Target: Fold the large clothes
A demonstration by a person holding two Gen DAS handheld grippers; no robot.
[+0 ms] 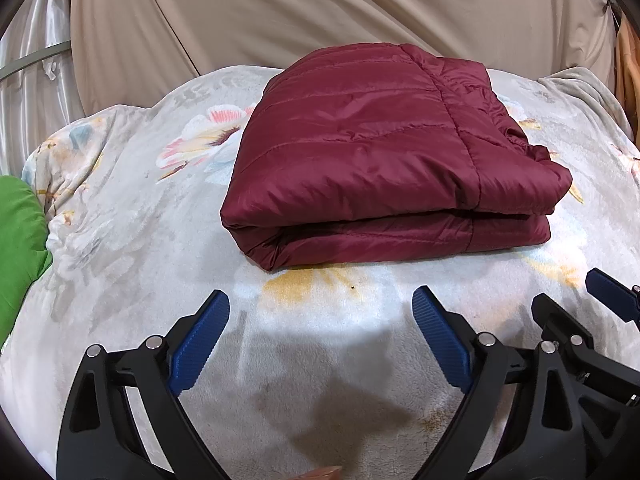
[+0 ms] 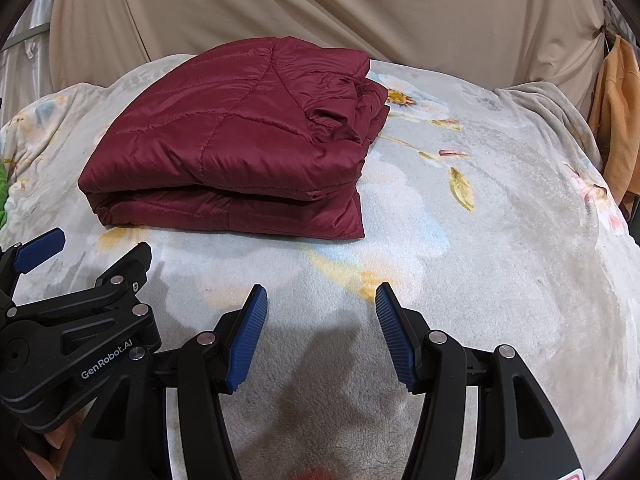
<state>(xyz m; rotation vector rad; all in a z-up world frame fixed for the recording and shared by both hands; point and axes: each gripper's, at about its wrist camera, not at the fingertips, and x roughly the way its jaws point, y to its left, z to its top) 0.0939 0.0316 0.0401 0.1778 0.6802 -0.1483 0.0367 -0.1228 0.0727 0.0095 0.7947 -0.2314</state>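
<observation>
Item: quilted maroon jacket (image 1: 372, 152), folded into a thick rectangular bundle, lying on a bed under a pale floral blanket (image 1: 132, 240). Position: ahead of both claws and apart from them, with a strip of bare blanket between; it sits ahead and slightly right of centre for the left claw (image 1: 320, 320), ahead and to the left for the right claw (image 2: 320, 316). The fold faces the claws, two padded layers stacked.

Left claw: released, blue ribbed pads (image 1: 200, 344) spread wide, nothing between them, held low over the near blanket. Right claw: likewise released, pads (image 2: 248, 336) parted and empty. The two are side by side and close together (each shows at the edge of the other's view, the left one bearing a "GenRobot.AI" mark).

Hard to make out: the jacket's far right edge is bunched, with a gathered cuff or hem (image 2: 340, 120); which part of the garment it is cannot be told. The jacket's underside and far side are hidden. A green cloth (image 1: 20, 240) is cut off at the left edge; an orange garment (image 2: 616, 120) hangs partly out of frame at right. A beige draped sheet (image 1: 320, 12) closes the background. The hands holding the claws are almost wholly out of view.
</observation>
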